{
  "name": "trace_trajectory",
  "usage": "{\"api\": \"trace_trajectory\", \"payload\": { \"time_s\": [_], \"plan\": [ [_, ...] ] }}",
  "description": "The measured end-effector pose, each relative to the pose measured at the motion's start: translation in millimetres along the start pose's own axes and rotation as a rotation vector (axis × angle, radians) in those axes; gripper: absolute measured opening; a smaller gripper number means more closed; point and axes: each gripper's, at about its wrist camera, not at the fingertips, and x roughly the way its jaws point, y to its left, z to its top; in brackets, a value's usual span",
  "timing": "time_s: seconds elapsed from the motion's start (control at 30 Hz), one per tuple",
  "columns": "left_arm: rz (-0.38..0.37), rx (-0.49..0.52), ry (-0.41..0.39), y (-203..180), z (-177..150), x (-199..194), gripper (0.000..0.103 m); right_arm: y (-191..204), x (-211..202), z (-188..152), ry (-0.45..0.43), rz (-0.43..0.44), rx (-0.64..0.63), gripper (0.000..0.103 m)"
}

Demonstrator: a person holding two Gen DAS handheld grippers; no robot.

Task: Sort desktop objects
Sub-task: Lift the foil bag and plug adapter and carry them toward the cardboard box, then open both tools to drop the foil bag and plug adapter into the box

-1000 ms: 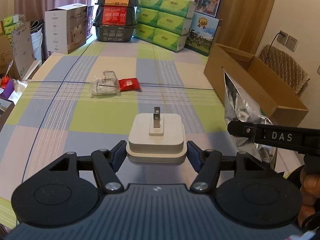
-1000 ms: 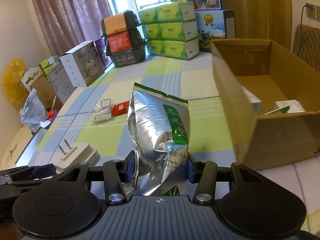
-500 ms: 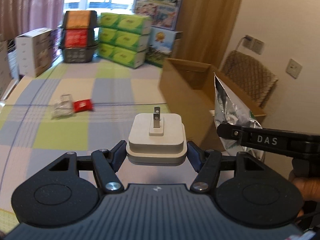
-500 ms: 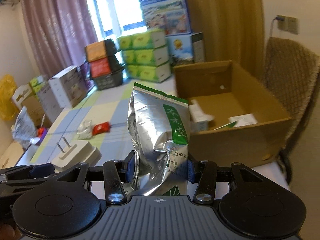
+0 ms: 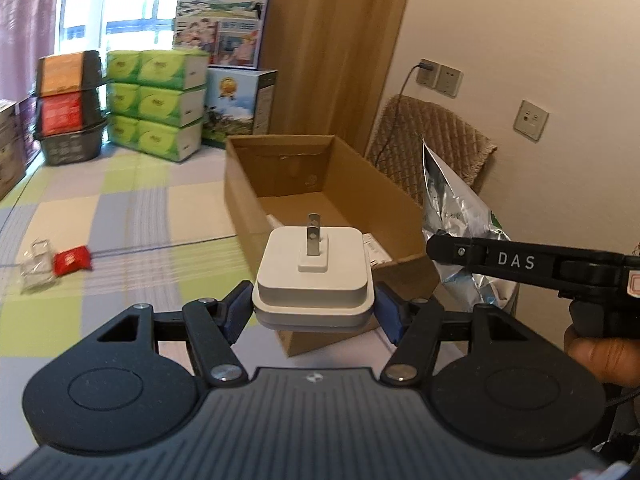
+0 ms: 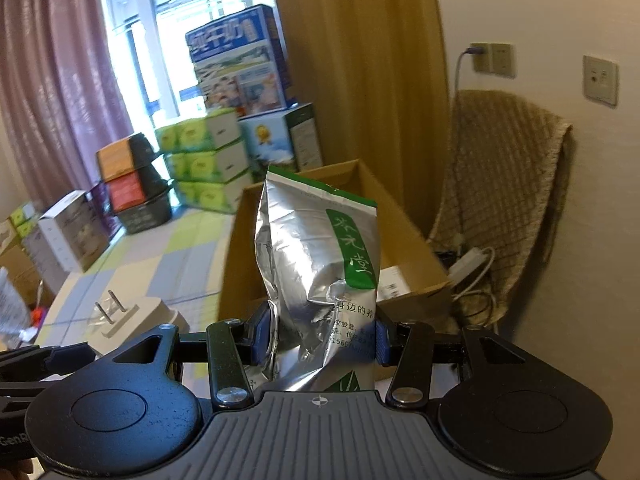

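Two loaded claws, cardboard box (image 5: 320, 184) ahead

The charger (image 5: 312, 276) is white with grey metal prongs, held between blue pads (image 5: 386, 312) on a black gripper (image 5: 314, 312), and the pouch (image 6: 316, 276) is crinkled silver foil with a green strip bearing white characters. The cardboard box (image 5: 248, 216) is plain brown, and the tablecloth (image 5: 132, 216) left of the box is checked in pale green, lilac and cream with thin blue lines, carrying a small red packet (image 5: 72, 260). Beyond the box stand bright green tissue packs (image 5: 158, 96), orange and red labelled black trays (image 5: 66, 100) and a blue milk carton (image 5: 224, 12), with a mauve curtain (image 6: 60, 92) and a beige quilted chair cover (image 6: 504, 200).
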Motion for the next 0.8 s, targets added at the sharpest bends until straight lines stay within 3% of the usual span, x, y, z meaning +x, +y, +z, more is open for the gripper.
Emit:
{"api": "trace_trajectory", "payload": {
  "time_s": [0.8],
  "plan": [
    [-0.015, 0.044, 0.034, -6.4, 55.0, 107.2, 0.061, -50.5, 66.0, 44.7, 0.030, -0.068, 0.008, 0.046]
  ]
}}
